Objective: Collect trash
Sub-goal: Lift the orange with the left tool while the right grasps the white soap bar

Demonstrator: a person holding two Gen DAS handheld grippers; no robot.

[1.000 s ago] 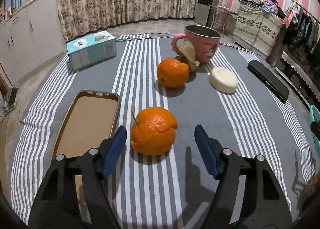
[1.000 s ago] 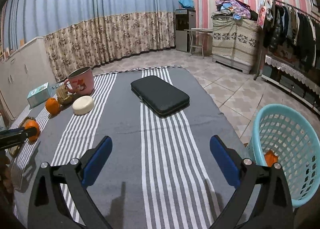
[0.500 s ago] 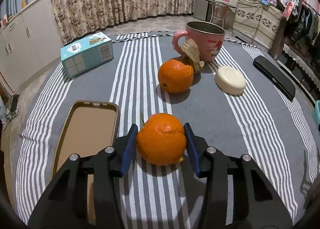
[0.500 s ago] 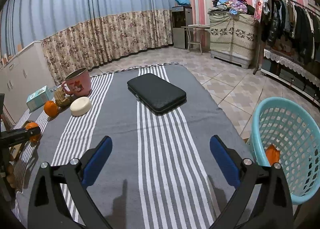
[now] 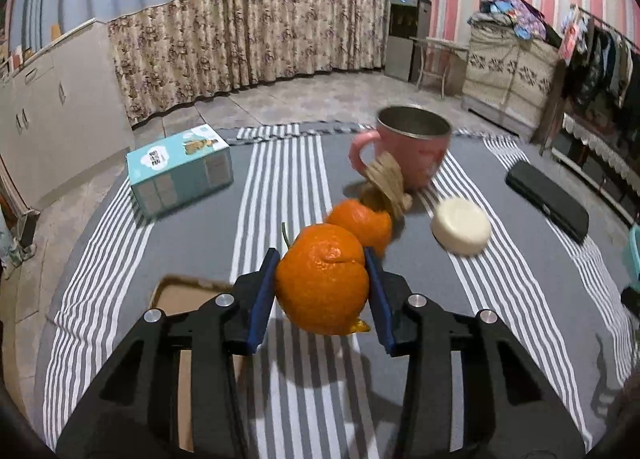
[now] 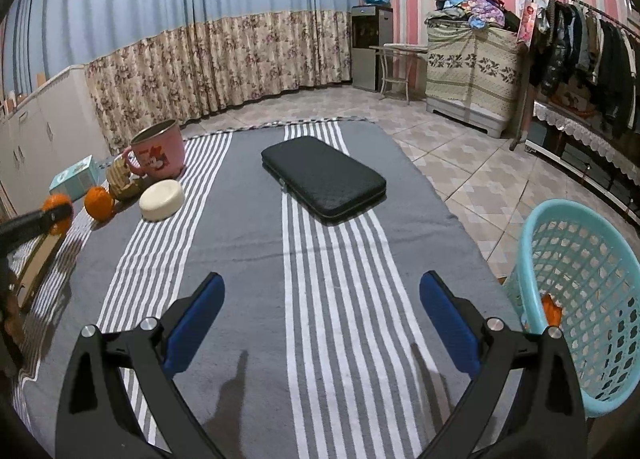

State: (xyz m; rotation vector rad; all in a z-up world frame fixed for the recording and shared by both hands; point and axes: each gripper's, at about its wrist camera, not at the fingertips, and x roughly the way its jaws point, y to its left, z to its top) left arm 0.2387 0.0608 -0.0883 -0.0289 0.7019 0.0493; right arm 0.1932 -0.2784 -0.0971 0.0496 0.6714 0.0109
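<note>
Left gripper (image 5: 322,291): both blue pads press the sides of a peeled-looking orange (image 5: 322,285), clenched on it. A shadow lies on the striped cloth (image 5: 280,163) beneath the orange; whether the fruit is clear of the cloth cannot be told. In the right wrist view this gripper (image 6: 56,215) shows at the far left edge with the orange (image 6: 58,203) in its tip.

Second orange (image 5: 366,221): just beyond the held one, on the cloth, partly hidden behind it. A brown crumpled husk-like scrap (image 5: 388,187) touches its far side and leans against the pink mug (image 5: 416,147). The mug stands upright, handle to the left.

White round soap-like disc (image 5: 460,225): right of the second orange, apart from it, on the cloth.

Teal box (image 5: 180,173): far left on the cloth, well apart from the oranges.

Brown tray (image 5: 180,299): near left, partly under the left gripper's arm.

Black case (image 6: 324,181): flat on the cloth, right of centre, far from the mug group.

Right gripper (image 6: 322,323): fingers spread wide, released, holding nothing, over the near part of the cloth.

Teal basket (image 6: 580,299): off the right edge of the cloth, on the tiled floor side. An orange scrap (image 6: 551,309) lies inside it.
</note>
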